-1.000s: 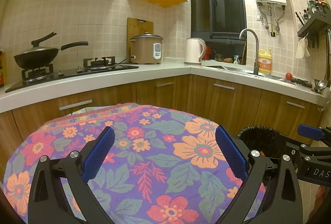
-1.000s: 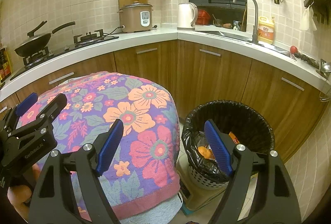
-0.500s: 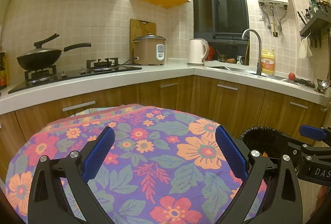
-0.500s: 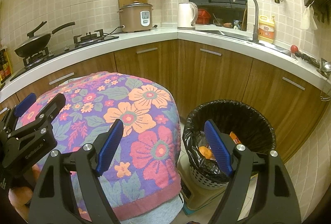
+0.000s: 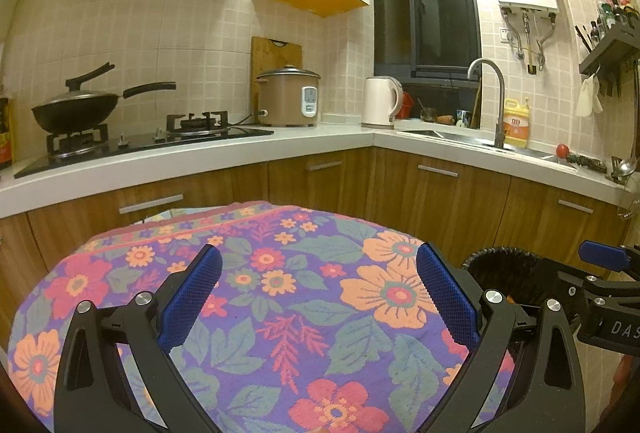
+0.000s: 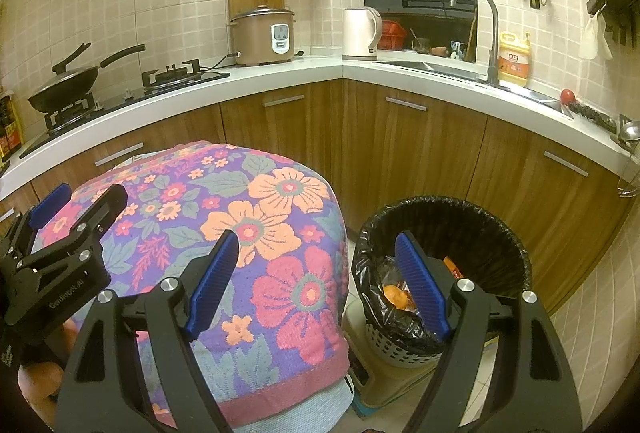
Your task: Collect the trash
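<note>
A round bin with a black liner (image 6: pixel 444 257) stands on the floor right of a table under a floral cloth (image 6: pixel 224 233). Orange scraps (image 6: pixel 396 296) lie inside the bin. My right gripper (image 6: pixel 316 277) is open and empty, held above the table's right edge and the bin's left rim. My left gripper (image 5: pixel 318 289) is open and empty above the floral cloth (image 5: pixel 280 273). The bin's rim (image 5: pixel 500 265) shows at the right in the left wrist view. The left gripper also shows at the left of the right wrist view (image 6: pixel 60 233).
An L-shaped counter (image 5: pixel 320 141) with wooden cabinets runs behind the table and bin. On it are a wok (image 5: pixel 76 109), a gas hob, a rice cooker (image 5: pixel 290 95), a kettle (image 5: pixel 380 101), a sink with tap (image 5: pixel 488 101) and a yellow bottle.
The left gripper has risen and tilted up slightly, so the counter sits lower in its view. The right gripper has barely moved. Both stay open.
</note>
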A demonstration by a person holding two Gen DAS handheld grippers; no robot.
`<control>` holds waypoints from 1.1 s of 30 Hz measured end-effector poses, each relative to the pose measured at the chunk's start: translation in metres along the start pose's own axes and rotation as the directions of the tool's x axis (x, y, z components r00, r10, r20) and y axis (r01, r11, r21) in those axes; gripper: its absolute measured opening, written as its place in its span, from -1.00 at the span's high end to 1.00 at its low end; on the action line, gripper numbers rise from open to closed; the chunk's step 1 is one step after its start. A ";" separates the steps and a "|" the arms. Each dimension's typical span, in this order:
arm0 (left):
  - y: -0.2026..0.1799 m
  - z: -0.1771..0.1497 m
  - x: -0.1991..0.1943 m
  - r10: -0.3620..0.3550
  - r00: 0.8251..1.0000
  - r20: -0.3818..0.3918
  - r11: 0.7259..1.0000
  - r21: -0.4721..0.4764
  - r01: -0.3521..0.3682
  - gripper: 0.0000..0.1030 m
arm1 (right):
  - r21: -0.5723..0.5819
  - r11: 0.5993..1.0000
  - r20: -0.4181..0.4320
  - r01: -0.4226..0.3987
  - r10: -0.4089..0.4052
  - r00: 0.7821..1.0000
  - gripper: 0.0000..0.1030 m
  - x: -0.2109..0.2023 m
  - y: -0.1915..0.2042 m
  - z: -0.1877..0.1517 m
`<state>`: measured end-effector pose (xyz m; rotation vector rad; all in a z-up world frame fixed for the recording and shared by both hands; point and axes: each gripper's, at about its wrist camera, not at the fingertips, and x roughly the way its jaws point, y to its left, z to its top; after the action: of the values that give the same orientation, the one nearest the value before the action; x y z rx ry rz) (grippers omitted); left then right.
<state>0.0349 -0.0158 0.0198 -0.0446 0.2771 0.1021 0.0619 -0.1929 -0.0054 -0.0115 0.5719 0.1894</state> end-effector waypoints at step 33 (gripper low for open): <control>-0.007 0.002 -0.007 0.033 0.999 0.004 0.999 -0.006 -0.033 -0.84 | -0.002 1.000 -0.007 0.003 -0.003 1.000 -0.48 -0.001 0.001 0.000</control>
<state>0.0296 -0.0233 0.0238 -0.0459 0.2737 0.1357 0.0610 -0.1925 -0.0054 -0.0149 0.5783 0.1869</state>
